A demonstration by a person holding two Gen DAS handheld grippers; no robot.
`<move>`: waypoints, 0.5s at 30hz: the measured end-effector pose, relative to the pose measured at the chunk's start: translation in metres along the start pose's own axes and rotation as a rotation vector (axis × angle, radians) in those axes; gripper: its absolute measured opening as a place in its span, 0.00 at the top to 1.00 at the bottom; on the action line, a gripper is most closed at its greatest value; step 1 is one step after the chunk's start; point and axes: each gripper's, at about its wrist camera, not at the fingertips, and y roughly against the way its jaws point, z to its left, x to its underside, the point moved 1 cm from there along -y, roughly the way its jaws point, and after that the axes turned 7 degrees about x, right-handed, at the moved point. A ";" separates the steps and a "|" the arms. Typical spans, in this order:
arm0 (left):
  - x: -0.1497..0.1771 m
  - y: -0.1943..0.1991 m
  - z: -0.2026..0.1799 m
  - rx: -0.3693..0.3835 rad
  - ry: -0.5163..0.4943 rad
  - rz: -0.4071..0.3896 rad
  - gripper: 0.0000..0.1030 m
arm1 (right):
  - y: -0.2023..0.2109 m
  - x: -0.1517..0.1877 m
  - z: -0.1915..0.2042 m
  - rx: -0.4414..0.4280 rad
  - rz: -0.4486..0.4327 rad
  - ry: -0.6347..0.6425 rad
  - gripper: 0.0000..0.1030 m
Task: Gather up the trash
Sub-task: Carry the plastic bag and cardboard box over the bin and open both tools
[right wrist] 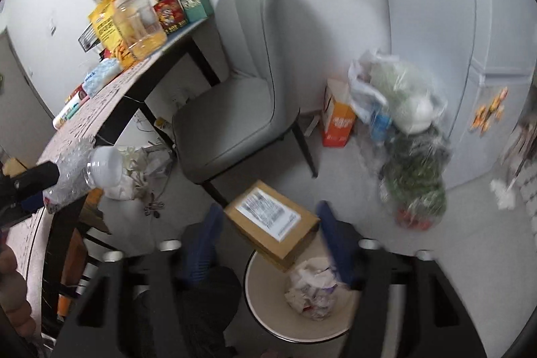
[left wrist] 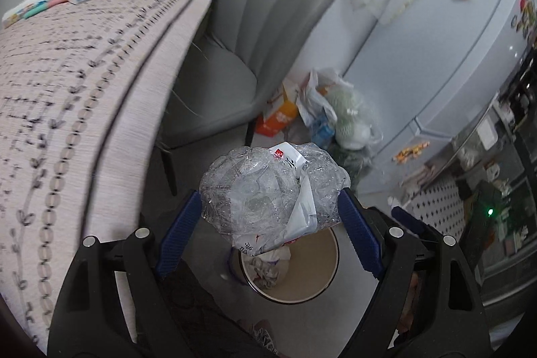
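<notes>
Greys, cream and blue around the bin

Grey chair [right wrist: 235,83], cream-lined bin [left wrist: 322,270], brown cardboard box [right wrist: 272,223] with white label, clear crumpled plastic bottle [left wrist: 268,190], blue gripper pads [left wrist: 360,237], pink tablecloth [left wrist: 67,89] with black print on the left.

Left gripper [left wrist: 272,217]: angled downward, jaws wide, blue pads pressed on both sides of a crushed bottle [left wrist: 268,187].
Left gripper in the right view [right wrist: 30,187]: at the far left edge, black body and blue finger showing, bottle end sticking out past it.
Right gripper [right wrist: 268,240]: angled downward, blurred, jaws spread wide; a box [right wrist: 272,220] lies between the fingers [right wrist: 204,244], with gaps on both sides.
Hand [right wrist: 13,301]: part of it shows at the lower left edge of the right view.
</notes>
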 end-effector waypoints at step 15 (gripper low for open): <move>0.021 -0.080 -0.055 0.054 -0.092 0.168 0.20 | 0.028 0.008 -0.084 0.087 -0.031 -0.095 0.13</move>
